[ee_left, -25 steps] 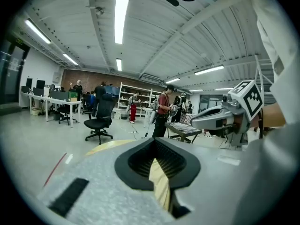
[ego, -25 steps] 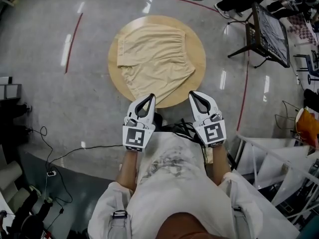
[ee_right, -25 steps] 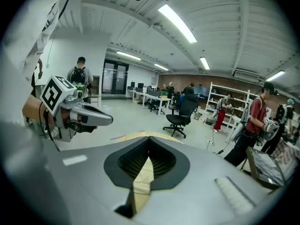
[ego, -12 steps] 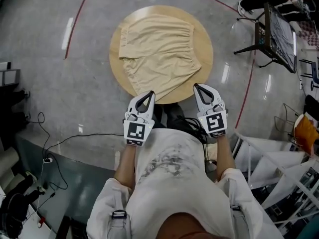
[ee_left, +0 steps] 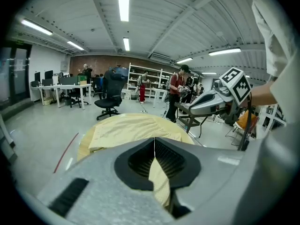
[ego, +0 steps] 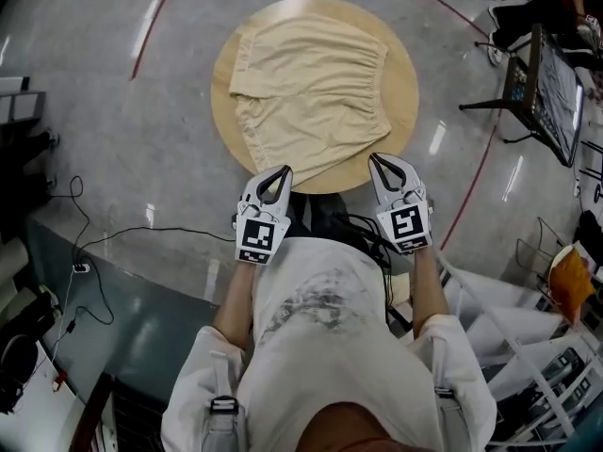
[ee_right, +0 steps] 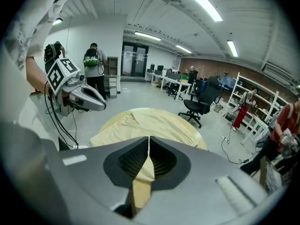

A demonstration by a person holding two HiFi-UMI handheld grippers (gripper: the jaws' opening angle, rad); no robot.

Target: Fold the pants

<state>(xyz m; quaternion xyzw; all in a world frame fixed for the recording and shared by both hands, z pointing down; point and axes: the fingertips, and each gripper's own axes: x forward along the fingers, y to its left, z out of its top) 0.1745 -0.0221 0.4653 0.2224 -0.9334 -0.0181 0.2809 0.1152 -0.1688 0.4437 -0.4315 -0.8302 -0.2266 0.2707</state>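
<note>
**Head view:** beige pants [ego: 311, 88] spread on the round table [ego: 407, 73]. The left gripper [ego: 279, 171] is at the table's 7 o'clock rim and the right gripper [ego: 375, 158] at 5 o'clock.

**Left gripper view:** jaws together, gripping nothing, with the pants at 12 o'clock.

**Right gripper view:** jaws together, gripping nothing, with the pants at 12 o'clock.

I'm in a big open lab: storage shelves [ee_left: 157, 76], desks [ee_left: 65, 86], office chair [ee_left: 110, 97], strip lights [ee_left: 123, 3], concrete floor [ego: 113, 139].

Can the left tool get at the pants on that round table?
Probably yes: the left tool hovers at the near edge of the table, just short of the pants, nothing between them. Its jaws are closed, though, so they must open first.
</note>
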